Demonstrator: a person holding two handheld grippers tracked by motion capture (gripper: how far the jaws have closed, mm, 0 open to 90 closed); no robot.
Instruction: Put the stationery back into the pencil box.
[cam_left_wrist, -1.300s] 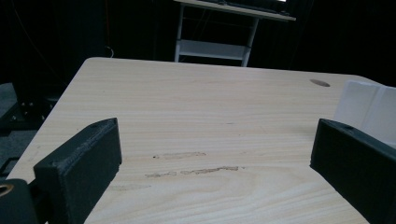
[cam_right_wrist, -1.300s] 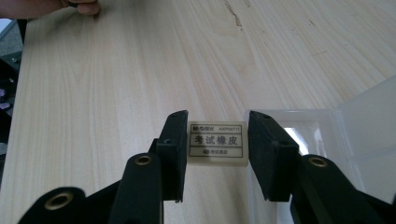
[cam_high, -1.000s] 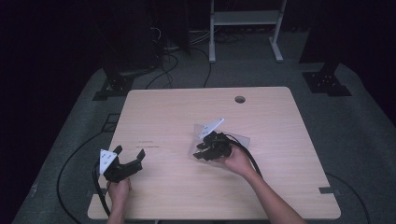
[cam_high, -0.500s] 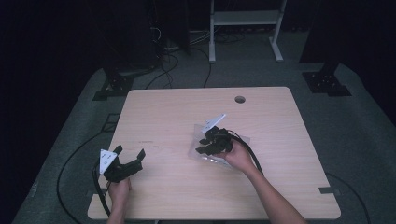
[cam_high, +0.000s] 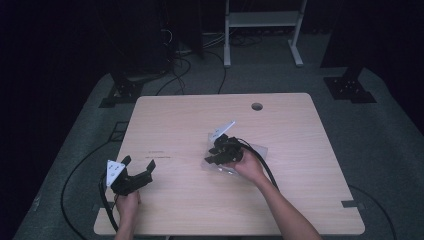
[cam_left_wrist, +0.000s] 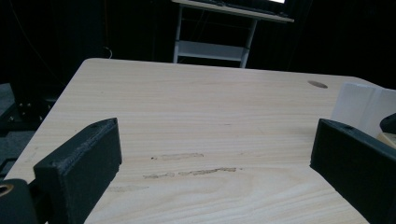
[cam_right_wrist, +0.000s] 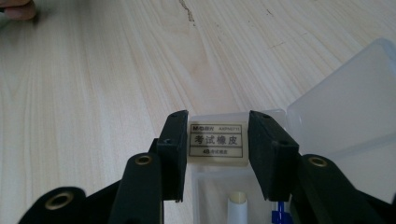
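We're pinching a labelled eraser (cam_right_wrist: 215, 143) w/ our right gripper (cam_right_wrist: 215, 149) over the clear plastic case (cam_right_wrist: 345, 121); left gripper (cam_left_wrist: 210, 168) is resting wide open, empty, on the table (cam_high: 175, 125).

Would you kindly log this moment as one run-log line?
right gripper: shut on eraser over open clear plastic case | left gripper: open, idle near table front-left corner

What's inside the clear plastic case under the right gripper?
In the open clear case, the right gripper clamps a labelled eraser at the case's far end. Below it lie a white cylindrical tip and something blue. The jaws cover the rest.
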